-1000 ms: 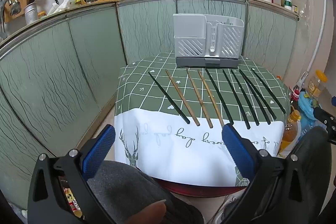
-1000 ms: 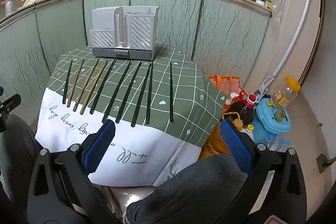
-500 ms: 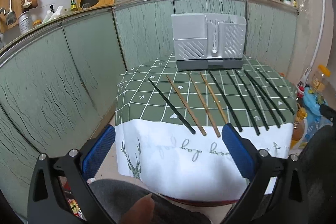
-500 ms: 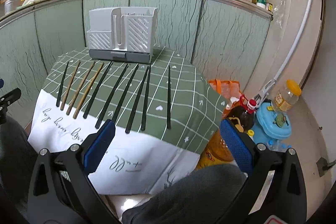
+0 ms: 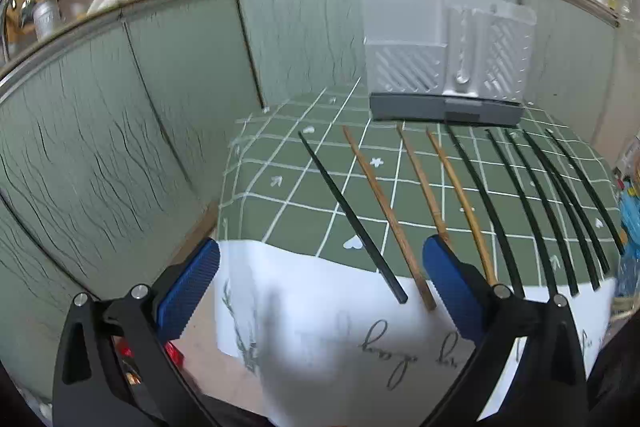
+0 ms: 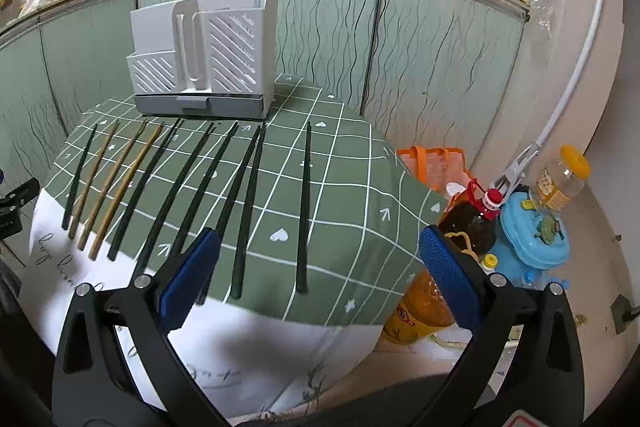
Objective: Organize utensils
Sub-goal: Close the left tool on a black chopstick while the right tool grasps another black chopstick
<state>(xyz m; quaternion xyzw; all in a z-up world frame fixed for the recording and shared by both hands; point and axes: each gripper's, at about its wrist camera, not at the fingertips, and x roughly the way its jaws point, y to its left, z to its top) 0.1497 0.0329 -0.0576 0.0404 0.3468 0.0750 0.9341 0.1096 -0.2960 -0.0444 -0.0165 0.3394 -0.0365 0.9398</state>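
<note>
While nothing gripped yet: table [image 6: 360, 195], white utensil holder [image 6: 208, 55] at far edge, chopsticks [image 6: 188, 187] laid in a row before it.
Left gripper [image 5: 320, 287] and right gripper [image 6: 316, 275] both jaws wide apart, empty; risk pinching two close dark sticks together, or snagging cloth.

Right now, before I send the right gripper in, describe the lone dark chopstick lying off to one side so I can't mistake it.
Start at the white slatted utensil holder at the back of the green checked tablecloth. A row of dark and wooden chopsticks fans out in front of it. The lone dark chopstick is at the row's far right end, set apart by a clear gap, while the other dark ones lie close together.
</note>
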